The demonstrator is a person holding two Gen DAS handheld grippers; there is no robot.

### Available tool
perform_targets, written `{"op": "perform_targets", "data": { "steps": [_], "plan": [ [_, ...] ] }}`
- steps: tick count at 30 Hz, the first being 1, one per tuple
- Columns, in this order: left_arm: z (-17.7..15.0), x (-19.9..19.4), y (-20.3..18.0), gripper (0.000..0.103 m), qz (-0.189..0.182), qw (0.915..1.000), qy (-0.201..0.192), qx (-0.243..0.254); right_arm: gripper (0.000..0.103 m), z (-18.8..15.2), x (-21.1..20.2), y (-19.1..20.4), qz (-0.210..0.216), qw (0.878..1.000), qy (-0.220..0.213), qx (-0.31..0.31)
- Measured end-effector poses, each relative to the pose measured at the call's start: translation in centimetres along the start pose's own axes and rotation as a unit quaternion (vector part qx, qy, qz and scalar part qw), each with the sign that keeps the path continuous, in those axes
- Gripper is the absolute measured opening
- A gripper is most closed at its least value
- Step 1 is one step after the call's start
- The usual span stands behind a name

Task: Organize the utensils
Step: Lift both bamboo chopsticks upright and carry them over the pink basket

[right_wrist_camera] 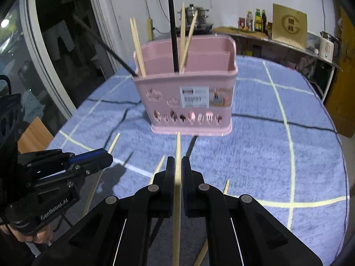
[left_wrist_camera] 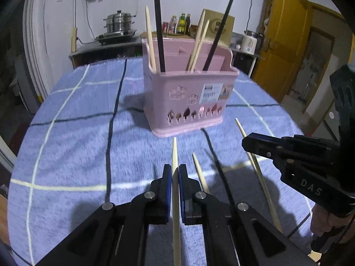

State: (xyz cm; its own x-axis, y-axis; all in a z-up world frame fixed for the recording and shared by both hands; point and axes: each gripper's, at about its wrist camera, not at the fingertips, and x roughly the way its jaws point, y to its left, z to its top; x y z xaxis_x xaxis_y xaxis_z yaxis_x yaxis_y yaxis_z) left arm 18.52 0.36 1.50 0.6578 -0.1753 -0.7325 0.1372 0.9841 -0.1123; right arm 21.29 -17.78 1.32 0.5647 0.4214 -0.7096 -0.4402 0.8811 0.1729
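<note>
I have a pale wooden chopstick [left_wrist_camera: 175, 190] pinched in my left gripper [left_wrist_camera: 175, 173], jaws closed down to the stick's own width, and another pale chopstick [right_wrist_camera: 177, 177] clamped the same way in my right gripper [right_wrist_camera: 176, 166]. Each stick runs straight along its gripper's fingers, tip pointing to twelve o'clock toward the pink basket [right_wrist_camera: 188, 102], with the rest of its length trailing back under the pads toward six.

These sticks look light, stiff and smooth (a thin round stick likes to roll or swivel between flat pads), so I judge a firm hold near the middle safer than one near the tapered tip, where it could pivot and droop.

The basket stands on the blue checked cloth [left_wrist_camera: 77, 144] at twelve o'clock from both grippers, near but apart from the stick tips. It already holds several pale chopsticks and two black chopsticks [left_wrist_camera: 158, 22] standing upright or leaning in its compartments. In the left wrist view my right gripper shows at three o'clock, and two loose pale chopsticks [left_wrist_camera: 200, 173] lie on the cloth between one and four o'clock. I would guess the sticks go in tip first.
</note>
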Motion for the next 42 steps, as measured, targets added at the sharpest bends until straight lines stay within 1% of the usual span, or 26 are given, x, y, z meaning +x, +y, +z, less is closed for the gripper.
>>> {"op": "perform_targets", "data": {
  "steps": [4, 10, 14, 18, 25, 27, 29, 33, 37, 42],
  "plan": [
    [1.4, -1.3, 0.5, 0.006, -0.004, 0.9999, -0.016, 0.000, 0.006, 1.2, -1.5, 0.4, 0.000, 1.000, -0.023, -0.004],
    [4.1, -4.2, 0.5, 0.006, -0.008, 0.9983, -0.056, 0.012, 0.006, 3.0, -3.8, 0.7, -0.001, 0.998, -0.059, -0.007],
    [5.2, -5.5, 0.6, 0.006, -0.010, 0.9969, -0.076, 0.016, 0.006, 4.0, -5.1, 0.8, -0.004, 0.997, -0.082, -0.009],
    [5.8, -6.3, 0.6, 0.006, -0.013, 0.9958, -0.089, 0.016, 0.006, 4.3, -5.9, 1.0, -0.006, 0.995, -0.094, -0.012],
    [4.7, -6.2, 1.0, 0.006, -0.020, 0.9960, -0.087, 0.007, 0.005, 3.3, -6.1, 1.0, -0.001, 0.995, -0.095, -0.012],
    [4.4, -6.6, 0.9, 0.006, -0.019, 0.9957, -0.090, 0.008, 0.005, 3.1, -6.3, 1.1, 0.000, 0.995, -0.096, -0.011],
    [4.0, -7.0, 0.8, 0.006, -0.026, 0.9956, -0.090, 0.008, 0.005, 3.0, -6.5, 1.3, -0.001, 0.995, -0.095, -0.014],
    [3.6, -7.4, 0.6, 0.006, -0.022, 0.9956, -0.089, 0.014, 0.005, 2.7, -6.8, 1.5, -0.002, 0.995, -0.095, -0.017],
    [3.8, -7.7, 0.8, 0.006, -0.023, 0.9960, -0.086, 0.011, 0.005, 2.7, -7.2, 1.7, -0.003, 0.995, -0.098, -0.017],
    [4.3, -8.6, 0.9, 0.006, -0.026, 0.9955, -0.091, 0.010, 0.005, 2.9, -8.1, 2.0, -0.004, 0.994, -0.107, -0.025]
  ]
}}
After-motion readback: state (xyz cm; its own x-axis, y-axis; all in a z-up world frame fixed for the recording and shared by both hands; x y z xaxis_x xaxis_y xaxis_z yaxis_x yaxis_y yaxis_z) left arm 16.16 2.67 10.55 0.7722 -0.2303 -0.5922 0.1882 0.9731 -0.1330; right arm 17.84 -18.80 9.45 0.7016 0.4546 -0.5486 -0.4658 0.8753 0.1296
